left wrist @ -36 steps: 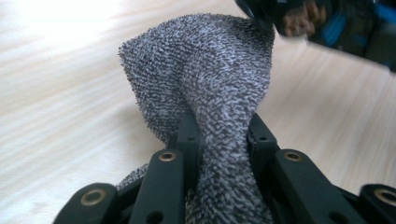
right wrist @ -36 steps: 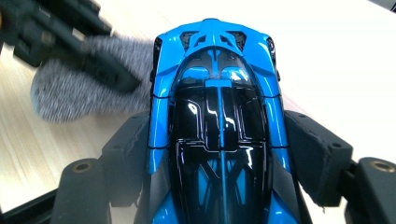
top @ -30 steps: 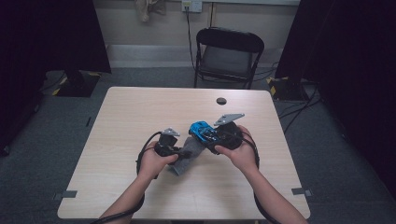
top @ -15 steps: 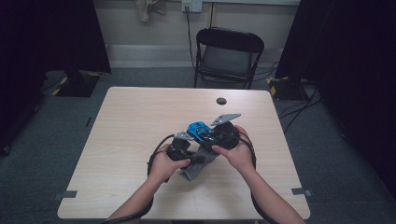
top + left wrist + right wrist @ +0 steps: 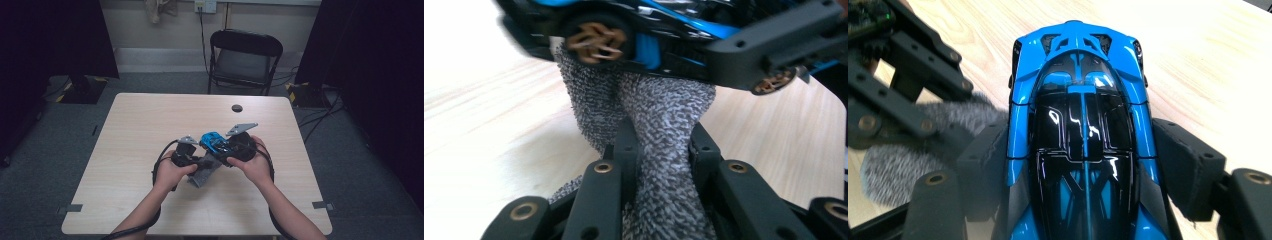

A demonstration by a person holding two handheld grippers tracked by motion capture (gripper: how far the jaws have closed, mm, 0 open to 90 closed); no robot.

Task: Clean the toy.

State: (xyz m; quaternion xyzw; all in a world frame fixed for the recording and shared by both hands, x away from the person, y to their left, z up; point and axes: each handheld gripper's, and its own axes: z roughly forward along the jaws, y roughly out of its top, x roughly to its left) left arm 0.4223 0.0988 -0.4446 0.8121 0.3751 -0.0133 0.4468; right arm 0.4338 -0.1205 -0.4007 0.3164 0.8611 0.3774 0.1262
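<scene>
- Toy car, blue and black with bronze-coloured wheels, sits between the jaws of your right gripper; in the right gripper view the two pads press against its flanks, one on each side, and its nose points away from the camera.
- Your right gripper's jaws stand fairly wide, only as far apart as the car's body, and they have hold of it.
- Your left gripper is clamped tight on a grey knitted cloth; in the left gripper view the fabric is pinched to a narrow waist between the pads and bulges out above and below them.
- In that same view the cloth rises to the underside of the car, which crosses the top of the picture just above it; the two look to be touching near a wheel, though the blur there keeps you from being sure.
- From the high view, your two hands meet near the middle of the table, somewhat toward your edge, with the left gripper and the right gripper close together, the car between them and the cloth hanging down to the tabletop.
- A small dark round object lies well apart near the far edge, and a black folding chair stands beyond the table.
</scene>
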